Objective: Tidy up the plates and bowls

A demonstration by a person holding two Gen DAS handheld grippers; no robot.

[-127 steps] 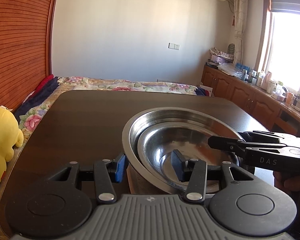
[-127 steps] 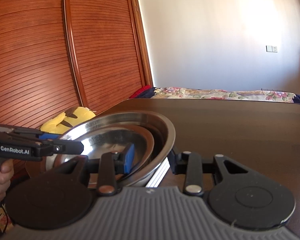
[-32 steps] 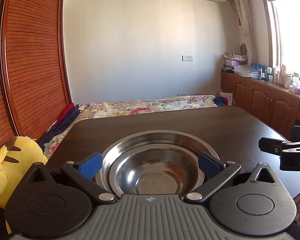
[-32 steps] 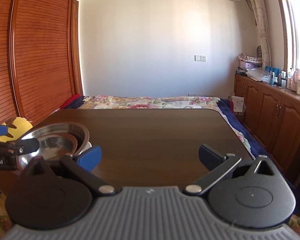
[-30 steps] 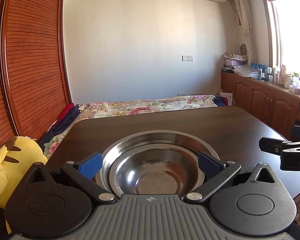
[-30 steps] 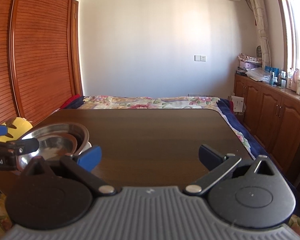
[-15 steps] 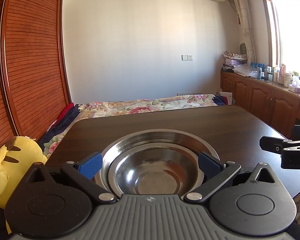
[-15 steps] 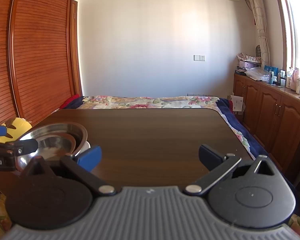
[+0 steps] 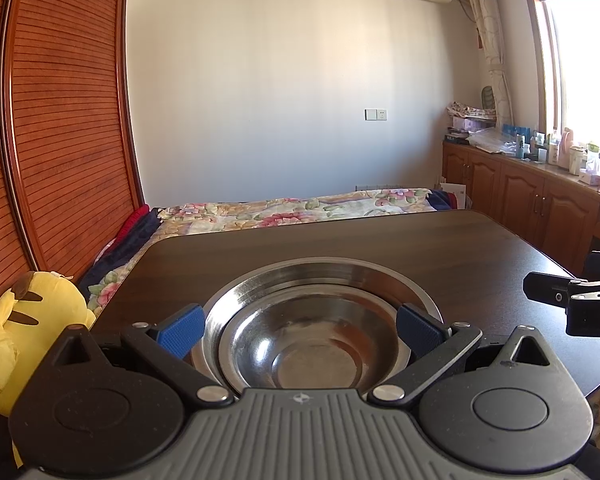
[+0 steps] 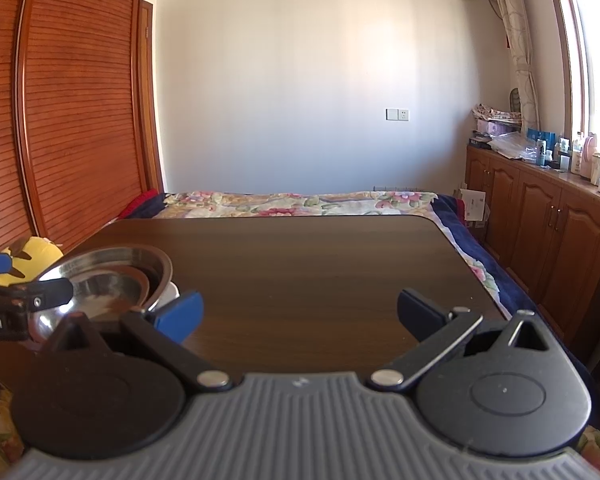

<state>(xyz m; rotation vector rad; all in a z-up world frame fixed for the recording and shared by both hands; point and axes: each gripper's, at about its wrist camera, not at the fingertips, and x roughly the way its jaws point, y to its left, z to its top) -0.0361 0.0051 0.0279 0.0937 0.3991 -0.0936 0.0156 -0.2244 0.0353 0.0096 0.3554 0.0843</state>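
Observation:
Two steel bowls sit nested near the front edge of the dark wooden table (image 9: 380, 240): a smaller bowl (image 9: 316, 344) inside a wider one (image 9: 316, 272). In the right wrist view the stack (image 10: 112, 276) rests on something white at the table's left front. My left gripper (image 9: 298, 328) is open just in front of the stack, its blue pads wide on either side and not touching it. My right gripper (image 10: 300, 314) is open over bare table (image 10: 300, 264), holding nothing. Its black finger (image 9: 564, 300) shows at the right of the left wrist view.
A yellow plush toy (image 9: 24, 320) sits off the table's left front corner. A bed with a floral cover (image 10: 300, 202) lies beyond the far edge. Wooden cabinets (image 10: 548, 216) run along the right wall, a slatted wardrobe (image 9: 60, 120) along the left.
Since 4.2 s ago both grippers let go of the bowl rims, opened wide and drew back. Over the last second almost nothing moves.

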